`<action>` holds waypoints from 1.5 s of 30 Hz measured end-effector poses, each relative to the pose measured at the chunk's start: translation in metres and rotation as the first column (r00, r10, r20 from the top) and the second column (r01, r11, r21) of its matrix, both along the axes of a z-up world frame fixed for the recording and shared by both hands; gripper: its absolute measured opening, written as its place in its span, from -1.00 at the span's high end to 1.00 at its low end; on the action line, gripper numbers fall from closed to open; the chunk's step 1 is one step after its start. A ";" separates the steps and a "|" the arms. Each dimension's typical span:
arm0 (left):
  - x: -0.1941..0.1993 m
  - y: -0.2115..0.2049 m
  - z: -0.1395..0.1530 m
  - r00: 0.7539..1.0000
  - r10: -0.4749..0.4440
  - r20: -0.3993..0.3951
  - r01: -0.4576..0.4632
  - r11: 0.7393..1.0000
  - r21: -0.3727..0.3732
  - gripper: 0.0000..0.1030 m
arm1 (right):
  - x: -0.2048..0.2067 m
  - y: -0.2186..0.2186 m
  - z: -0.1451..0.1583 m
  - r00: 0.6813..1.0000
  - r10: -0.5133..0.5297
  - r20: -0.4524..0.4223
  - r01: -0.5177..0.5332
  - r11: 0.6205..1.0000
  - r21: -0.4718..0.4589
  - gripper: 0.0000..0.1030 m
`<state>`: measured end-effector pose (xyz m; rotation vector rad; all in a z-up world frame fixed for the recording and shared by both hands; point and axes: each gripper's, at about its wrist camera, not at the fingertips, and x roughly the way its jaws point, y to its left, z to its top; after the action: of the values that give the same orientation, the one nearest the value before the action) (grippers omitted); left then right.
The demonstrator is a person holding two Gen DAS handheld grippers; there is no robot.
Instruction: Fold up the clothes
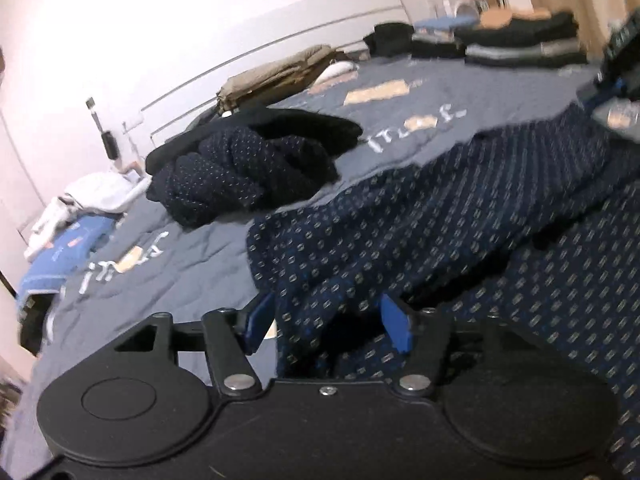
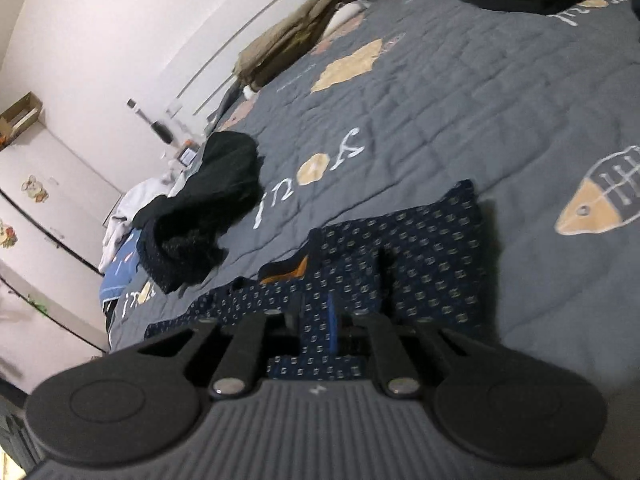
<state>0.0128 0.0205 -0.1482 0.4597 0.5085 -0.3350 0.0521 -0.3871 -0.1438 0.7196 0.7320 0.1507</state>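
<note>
1. Around the work, the grey quilt [image 2: 460,120] on the bed carries a crumpled dark pile of clothes [image 1: 240,168] well apart from the patterned navy garment [image 1: 420,232], with folded stacks [image 1: 520,40] at the far edge, a tan bag [image 1: 276,74] by the wall and white laundry [image 1: 96,196] off the bed's far corner.
2. Nearest, the navy garment lies spread on the quilt in front of both claws, one part raised toward the right of the left wrist view.
3. The left claw [image 1: 326,324] stands with its blue fingers [image 1: 394,322] parted; a fold of the garment sits between them, and the pads do not press it.
4. The right claw [image 2: 316,328] is nearly closed, pinching the garment's edge between its pads.
5. An orange-brown patch [image 2: 298,270] shows at the garment's neck; whether it is a label I cannot tell.
6. Blur smears the upper right of the left wrist view, where a dark object [image 1: 616,56] is cut off by the frame.
</note>
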 end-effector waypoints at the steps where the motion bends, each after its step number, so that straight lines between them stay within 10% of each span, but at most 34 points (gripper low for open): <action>1: 0.000 0.000 0.002 1.000 -0.003 -0.003 0.003 1.000 -0.025 -0.16 | -0.002 -0.004 -0.001 1.000 -0.003 -0.014 0.003 1.000 0.012 0.60; 9: 0.002 0.000 0.014 1.000 0.022 -0.007 -0.023 0.981 -0.194 -0.30 | 0.001 0.016 -0.033 0.997 0.036 -0.072 -0.035 0.999 0.023 0.22; 12: 0.004 0.000 0.011 0.999 0.032 -0.006 -0.032 0.985 -0.167 -0.30 | -0.001 0.013 -0.043 0.998 -0.023 -0.063 0.030 0.993 0.116 0.96; 18: 0.008 0.007 0.006 0.999 0.045 -0.028 -0.048 0.989 -0.142 -0.30 | -0.017 -0.012 -0.006 0.991 -0.122 0.054 0.110 0.977 0.185 0.98; 32: -0.006 0.005 -0.008 1.000 -0.031 -0.007 0.031 0.998 0.054 -0.30 | -0.011 -0.034 -0.015 0.979 -0.175 -0.104 0.163 0.980 -0.112 0.92; 39: -0.011 0.011 -0.013 0.998 -0.065 0.015 0.063 0.993 0.101 -0.18 | 0.012 0.037 0.043 0.995 0.088 0.049 -0.081 0.987 -0.138 0.62; 45: -0.013 0.012 -0.019 0.995 -0.098 0.022 0.095 0.986 0.138 -0.03 | 0.068 0.166 0.058 0.904 0.421 0.079 -0.386 0.882 -0.271 0.24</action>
<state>0.0001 0.0320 -0.1675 0.6227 0.4842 -0.3876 0.1201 -0.2210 -0.0855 0.3027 0.7474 0.4777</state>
